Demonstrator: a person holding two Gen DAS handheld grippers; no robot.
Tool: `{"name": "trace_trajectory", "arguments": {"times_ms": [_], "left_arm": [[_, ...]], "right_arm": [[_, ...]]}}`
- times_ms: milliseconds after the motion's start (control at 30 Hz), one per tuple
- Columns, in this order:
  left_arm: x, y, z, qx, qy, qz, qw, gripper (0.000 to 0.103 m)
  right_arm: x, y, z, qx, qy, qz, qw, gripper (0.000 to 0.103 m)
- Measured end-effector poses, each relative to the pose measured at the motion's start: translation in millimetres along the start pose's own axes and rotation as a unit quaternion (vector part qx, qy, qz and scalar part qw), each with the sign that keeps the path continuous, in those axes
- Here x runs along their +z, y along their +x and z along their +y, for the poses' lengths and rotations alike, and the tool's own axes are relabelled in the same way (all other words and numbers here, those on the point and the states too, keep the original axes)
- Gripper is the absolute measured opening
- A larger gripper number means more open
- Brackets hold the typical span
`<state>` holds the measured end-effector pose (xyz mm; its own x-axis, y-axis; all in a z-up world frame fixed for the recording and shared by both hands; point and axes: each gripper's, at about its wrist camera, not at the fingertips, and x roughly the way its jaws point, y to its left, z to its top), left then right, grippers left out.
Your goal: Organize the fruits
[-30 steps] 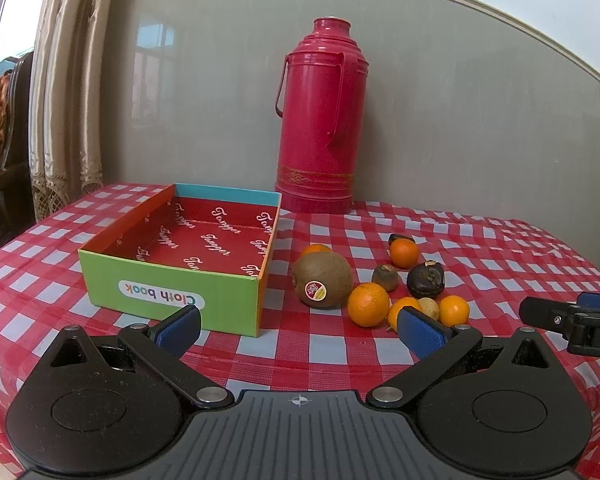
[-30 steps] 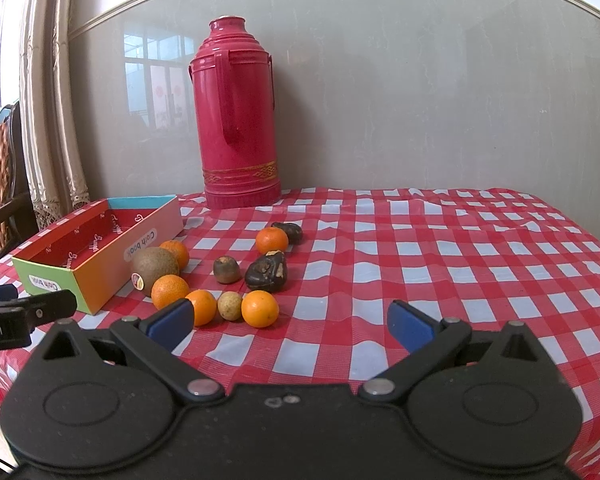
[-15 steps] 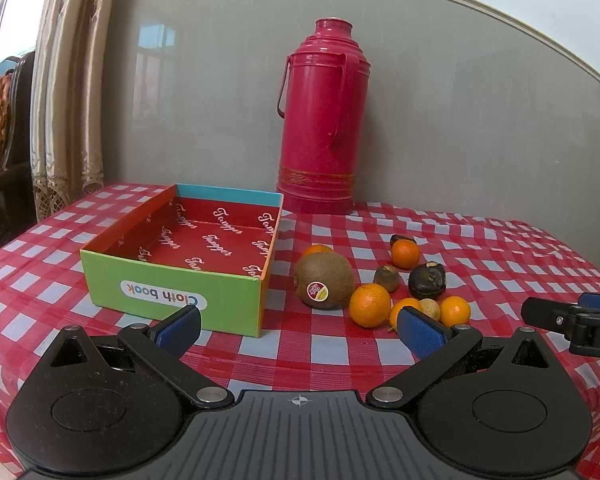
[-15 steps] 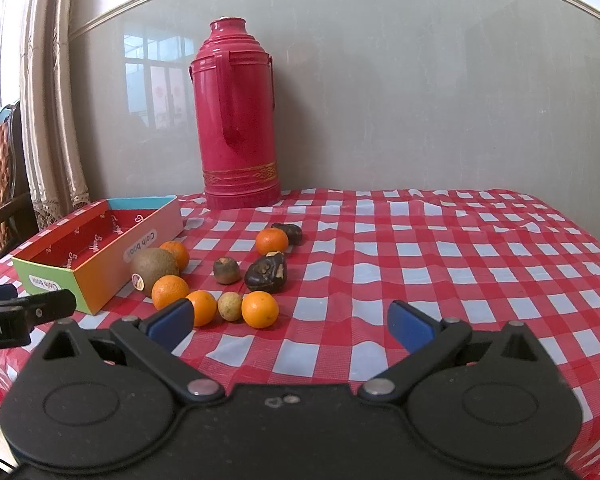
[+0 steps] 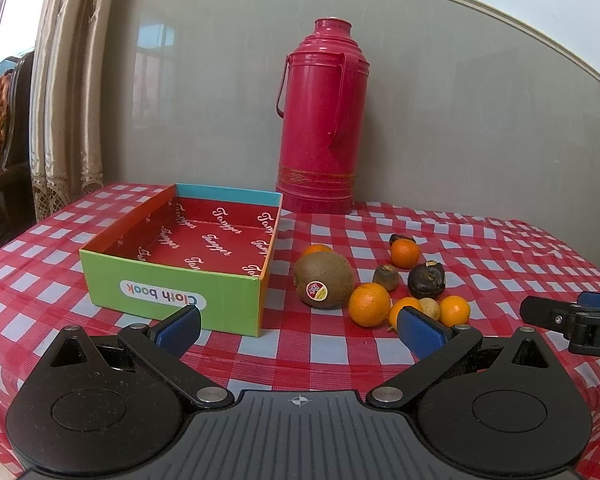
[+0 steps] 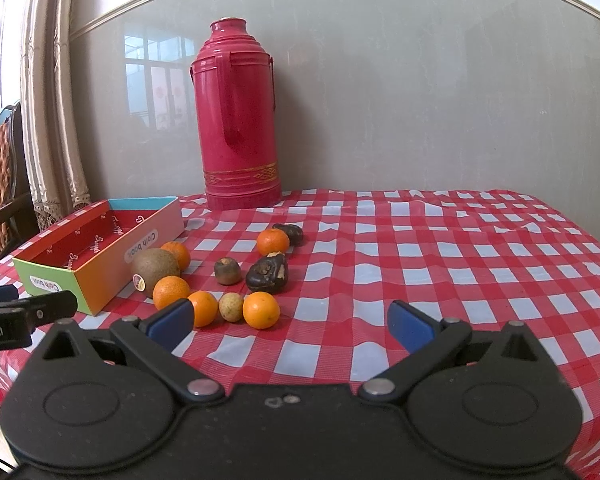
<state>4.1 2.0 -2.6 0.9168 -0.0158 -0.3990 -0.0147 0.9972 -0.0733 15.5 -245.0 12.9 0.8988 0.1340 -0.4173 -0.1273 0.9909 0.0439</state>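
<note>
Ten pieces of fruit lie loose on the red-and-white checked desk (image 6: pixel 440 248), grouped just to the right of an open cardboard box (image 5: pixel 172 280). Count: one kiwi (image 5: pixel 324 279), five oranges, two dark wrinkled fruits, one small brown fruit (image 6: pixel 227 271) and one small pale yellowish fruit (image 6: pixel 231 307). The kiwi lies on its side, long axis roughly parallel to the desk's front edge, with a round red-and-yellow sticker facing the left wrist camera; the sticker's print is too small to read. Three oranges and the pale fruit form a front row: the largest orange (image 5: pixel 369 305) just beside the kiwi, then a second orange (image 6: pixel 202 309), the pale fruit, and a third orange (image 6: pixel 261 309). A fourth orange (image 6: pixel 176 255) sits behind the kiwi near the box wall. The fifth orange (image 6: pixel 273 241) lies farther back, touching one dark fruit (image 6: pixel 291 233); the larger dark fruit (image 6: pixel 268 273) lies between the rows. The box holds no fruit; its green outer wall reads "Cloth book" upside down, and its red lining repeats a script word. One red thermos (image 6: pixel 238 116) stands upright behind the fruit, against the wall. The left claw (image 5: pixel 300 326) and right claw (image 6: pixel 290 320) hover low over the front of the desk, each with blue pads spread wide and gripping nothing.
</note>
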Motion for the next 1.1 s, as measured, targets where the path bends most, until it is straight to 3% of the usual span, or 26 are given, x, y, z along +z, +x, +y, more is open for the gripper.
{"name": "trace_trajectory", "arguments": {"times_ms": [533,733,800,867,1100], "left_arm": [[-1,0,1,-0.002,-0.001,0.001,1.0000,0.103],[0,1,-1,-0.012,-0.011,0.015,0.9997,0.103],[0,4,-6,-0.003,0.000,0.024,0.9997,0.103],[0,8,-9,-0.015,0.008,0.031,0.9994,0.103],[1,18,-28,-0.030,0.021,0.026,0.9990,0.103]], "right_arm": [[0,0,0,0.000,0.000,0.000,1.000,0.098],[0,0,1,0.000,0.000,-0.003,1.000,0.098],[1,-3,1,-0.004,0.002,-0.012,1.000,0.098],[3,-4,0,-0.003,0.003,-0.016,1.000,0.097],[17,10,-11,-0.038,0.014,-0.024,0.999,0.098]]}}
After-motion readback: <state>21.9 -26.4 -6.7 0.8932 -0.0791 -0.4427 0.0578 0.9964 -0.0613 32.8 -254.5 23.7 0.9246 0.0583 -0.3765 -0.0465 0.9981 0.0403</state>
